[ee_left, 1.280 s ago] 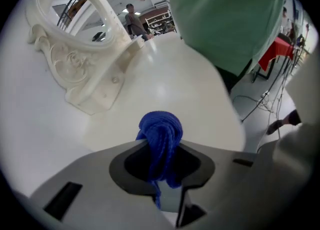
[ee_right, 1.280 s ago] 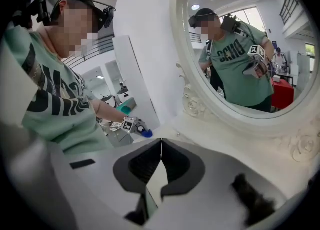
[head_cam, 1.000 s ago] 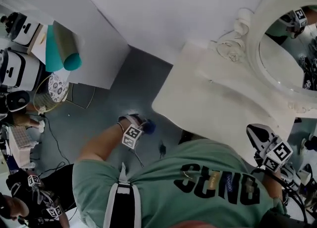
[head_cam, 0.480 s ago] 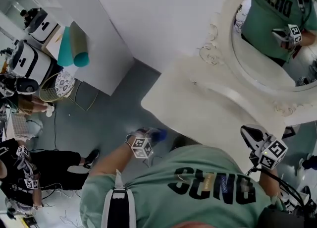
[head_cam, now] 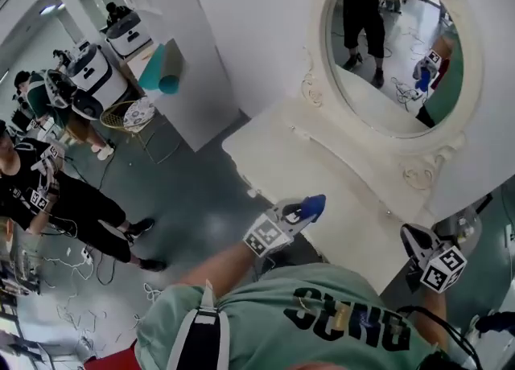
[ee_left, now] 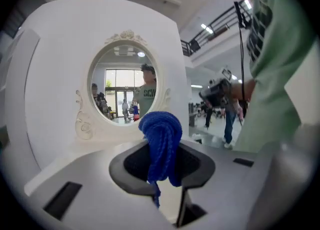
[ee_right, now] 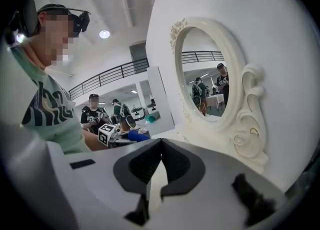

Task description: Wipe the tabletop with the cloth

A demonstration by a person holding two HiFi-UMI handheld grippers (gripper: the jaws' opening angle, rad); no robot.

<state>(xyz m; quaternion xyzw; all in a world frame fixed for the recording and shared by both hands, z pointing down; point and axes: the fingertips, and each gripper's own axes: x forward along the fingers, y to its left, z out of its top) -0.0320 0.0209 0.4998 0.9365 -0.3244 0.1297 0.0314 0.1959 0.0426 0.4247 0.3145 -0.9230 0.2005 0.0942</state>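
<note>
Blue cloth (ee_left: 161, 139) in left gripper (head_cam: 306, 207) faces oval mirror (ee_left: 125, 81).

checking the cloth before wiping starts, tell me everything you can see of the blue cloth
The blue cloth is a deep-blue, knitted-looking fabric, bunched into a lump. The left gripper is shut on it: the bunch bulges above the jaws and a thin tail hangs below. In the head view it sits over the near edge of the white tabletop; contact cannot be told.
</note>
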